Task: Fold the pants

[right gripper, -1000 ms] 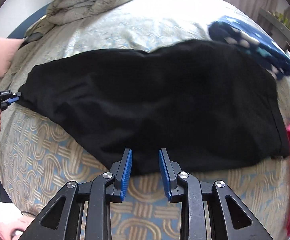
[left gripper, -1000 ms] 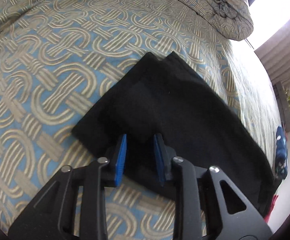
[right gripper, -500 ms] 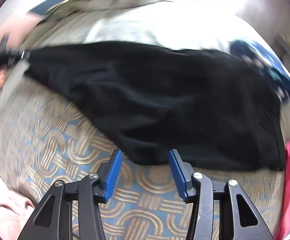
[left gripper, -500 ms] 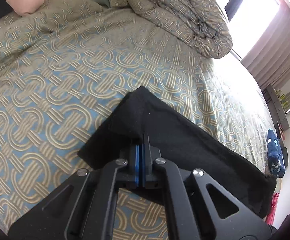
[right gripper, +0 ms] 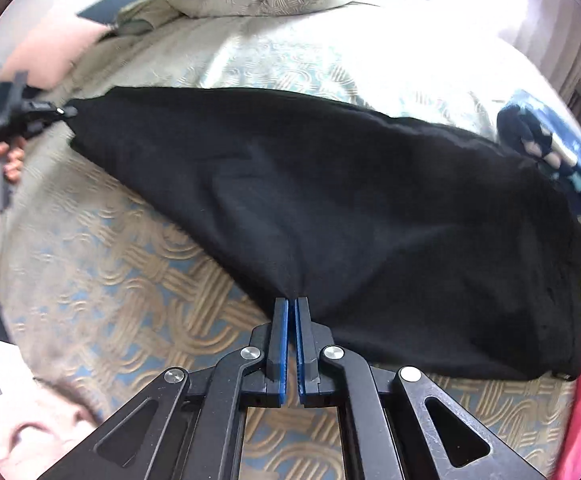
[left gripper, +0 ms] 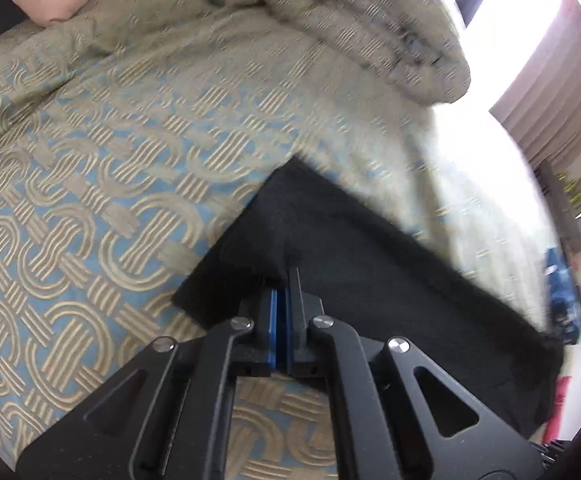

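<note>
The black pants (right gripper: pixel 330 208) lie spread across the patterned bedspread (right gripper: pixel 122 280). The left gripper (left gripper: pixel 281 280) pinches their far-left hem corner; the right gripper (right gripper: pixel 291 304), just closed, pinches the near edge.

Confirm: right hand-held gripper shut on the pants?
Shut on pants. Right hand-held gripper has its blue pads together, pinching the near edge of the black pants.

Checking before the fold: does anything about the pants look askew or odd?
Nothing damaged. The black pants lie slanted across the bedspread, pinched at the leg end by the left gripper and near edge by the right gripper.
</note>
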A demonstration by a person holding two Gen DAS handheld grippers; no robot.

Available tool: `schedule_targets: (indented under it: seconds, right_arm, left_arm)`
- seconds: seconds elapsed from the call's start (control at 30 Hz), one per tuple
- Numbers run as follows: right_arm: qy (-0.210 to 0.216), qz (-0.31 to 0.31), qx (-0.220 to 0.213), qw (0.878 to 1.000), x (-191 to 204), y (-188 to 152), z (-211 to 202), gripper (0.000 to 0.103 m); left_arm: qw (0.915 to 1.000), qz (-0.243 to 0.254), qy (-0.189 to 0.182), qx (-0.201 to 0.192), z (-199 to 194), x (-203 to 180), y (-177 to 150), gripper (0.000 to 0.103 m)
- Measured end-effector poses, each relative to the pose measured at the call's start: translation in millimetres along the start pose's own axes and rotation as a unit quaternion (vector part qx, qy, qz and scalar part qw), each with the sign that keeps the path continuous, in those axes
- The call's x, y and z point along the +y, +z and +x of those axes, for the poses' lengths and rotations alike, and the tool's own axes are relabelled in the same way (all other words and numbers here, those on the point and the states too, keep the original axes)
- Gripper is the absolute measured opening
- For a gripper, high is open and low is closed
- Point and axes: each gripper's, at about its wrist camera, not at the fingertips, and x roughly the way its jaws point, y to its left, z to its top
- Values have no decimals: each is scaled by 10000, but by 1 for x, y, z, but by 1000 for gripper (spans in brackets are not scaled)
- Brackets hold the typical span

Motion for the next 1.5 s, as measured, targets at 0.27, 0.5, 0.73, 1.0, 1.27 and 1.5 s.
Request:
schedule_targets:
  seconds: [0.27,0.5,0.73,1.0,1.27,1.5]
  right_arm:
    - [-195,332,50,9992,-20,1,7,15]
    - [-344,1035,-431,9931,-82,72,9,18]
    - [-1610,1655,-250,9727,-152,146,97,14]
    - [-1058,1798,-641,9759,-140,141,57,18]
    - [-245,583,-318,9975,-57,109,53,25]
    - [64,230,19,9997,-13,156,100,25]
  left_arm:
    - [9988,-437,83,226,14,34,-22,5]
    - [9988,-95,451,187,15,22,-23,5]
    - [9987,-222,431,180,20,27,-17,9]
    - [9943,-205,883,-555,-25,28,-3,35]
    - [9942,1063,30,-156,2,-45,10,35]
    - [9850,1557,522,535,93,-93,40,36]
